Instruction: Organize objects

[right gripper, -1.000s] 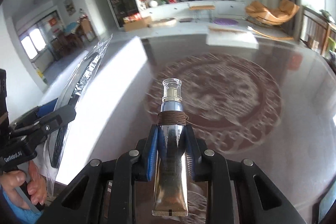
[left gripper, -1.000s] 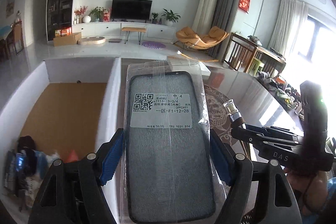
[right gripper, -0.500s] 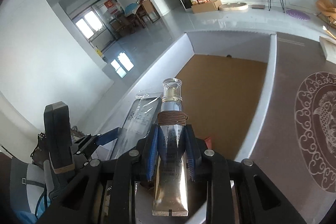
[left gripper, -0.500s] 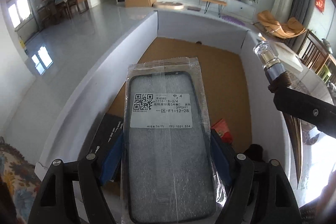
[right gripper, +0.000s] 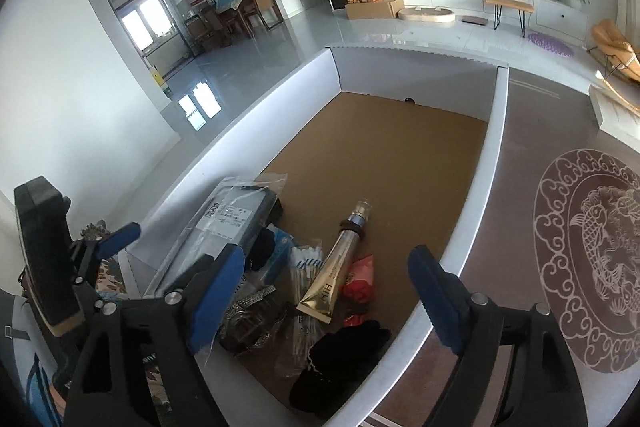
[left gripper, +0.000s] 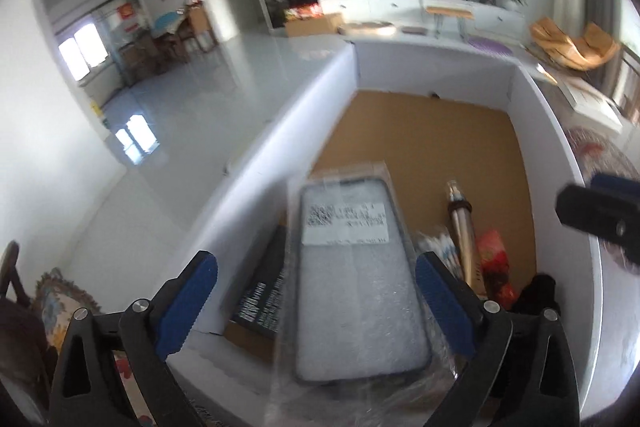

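White-walled cardboard box (right gripper: 494, 131) sitting on the brown counter (right gripper: 532, 187), left gripper (left gripper: 316, 301) just opening wide over the bagged phone case (left gripper: 356, 291), gold cosmetic tube (right gripper: 340, 263) lying released among clutter, right gripper (right gripper: 326, 291) just opening wide, empty

White rectangular sticker (left gripper: 345, 223) on the clear-bagged black phone case (left gripper: 360, 291): QR code and printed lines, too blurred to read. Same sticker in the right wrist view (right gripper: 226, 215), too small. Gold-and-silver cosmetic tube (right gripper: 335, 271), right of the phone case: letters "HIH" near its crimped end. Black flat box (left gripper: 262, 299), left of the case: white lettering, unreadable.
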`<state>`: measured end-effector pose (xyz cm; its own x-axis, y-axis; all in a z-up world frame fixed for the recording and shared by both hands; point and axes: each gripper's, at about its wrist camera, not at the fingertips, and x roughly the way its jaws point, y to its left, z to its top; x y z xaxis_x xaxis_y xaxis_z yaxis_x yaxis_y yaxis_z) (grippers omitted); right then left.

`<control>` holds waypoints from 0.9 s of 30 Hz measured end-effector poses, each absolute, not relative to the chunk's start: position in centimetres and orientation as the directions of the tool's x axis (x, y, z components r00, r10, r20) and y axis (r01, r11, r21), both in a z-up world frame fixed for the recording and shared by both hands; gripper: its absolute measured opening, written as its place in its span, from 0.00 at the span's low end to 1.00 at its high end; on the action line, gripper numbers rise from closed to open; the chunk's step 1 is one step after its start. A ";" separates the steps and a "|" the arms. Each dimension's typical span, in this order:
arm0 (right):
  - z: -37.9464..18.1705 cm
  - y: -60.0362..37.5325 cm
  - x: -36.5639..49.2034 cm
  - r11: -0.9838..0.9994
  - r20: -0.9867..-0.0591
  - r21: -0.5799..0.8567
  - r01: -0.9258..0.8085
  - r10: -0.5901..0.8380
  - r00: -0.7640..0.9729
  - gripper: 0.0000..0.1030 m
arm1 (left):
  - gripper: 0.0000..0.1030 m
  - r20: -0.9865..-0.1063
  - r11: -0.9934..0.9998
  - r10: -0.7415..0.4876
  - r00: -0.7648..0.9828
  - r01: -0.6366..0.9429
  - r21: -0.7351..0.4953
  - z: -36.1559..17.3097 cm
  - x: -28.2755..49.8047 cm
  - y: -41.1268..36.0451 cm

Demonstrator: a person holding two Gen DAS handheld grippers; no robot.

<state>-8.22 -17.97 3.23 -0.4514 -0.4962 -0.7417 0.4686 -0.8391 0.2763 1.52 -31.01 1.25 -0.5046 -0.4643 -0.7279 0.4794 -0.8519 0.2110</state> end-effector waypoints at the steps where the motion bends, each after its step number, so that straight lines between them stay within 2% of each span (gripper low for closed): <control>1: 3.4 -17.9 -8.1 -0.842 -0.743 0.269 0.467 -0.490 -0.456 0.83 | 0.98 -0.719 -0.841 -0.478 -0.505 0.499 0.209 1.8 2.1 -31.4; 6: 3.3 -18.4 -8.2 -0.857 -0.765 0.217 0.467 -0.447 -0.463 0.85 | 0.98 -0.782 -0.906 -0.290 -0.551 0.422 0.039 2.0 1.7 -32.2; 8: 3.4 -18.7 -7.8 -0.862 -0.776 0.191 0.469 -0.425 -0.466 0.89 | 0.98 -0.809 -0.915 -0.255 -0.530 0.404 0.024 1.6 1.6 -31.8; 12: 3.5 -19.1 -7.1 -0.862 -0.788 0.159 0.481 -0.405 -0.464 0.91 | 0.98 -0.814 -0.918 -0.269 -0.515 0.392 0.055 1.2 1.3 -31.4; 27: 4.0 -18.8 -6.8 -0.865 -0.784 0.150 0.480 -0.399 -0.475 0.91 | 0.98 -0.806 -0.912 -0.253 -0.535 0.409 0.015 1.3 2.4 -31.4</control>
<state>-6.77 -18.81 3.97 -0.4745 -0.3994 -0.7844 0.4797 -0.8645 0.1500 2.40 -31.42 1.32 -0.5347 -0.2529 -0.8063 0.4094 -0.9123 0.0147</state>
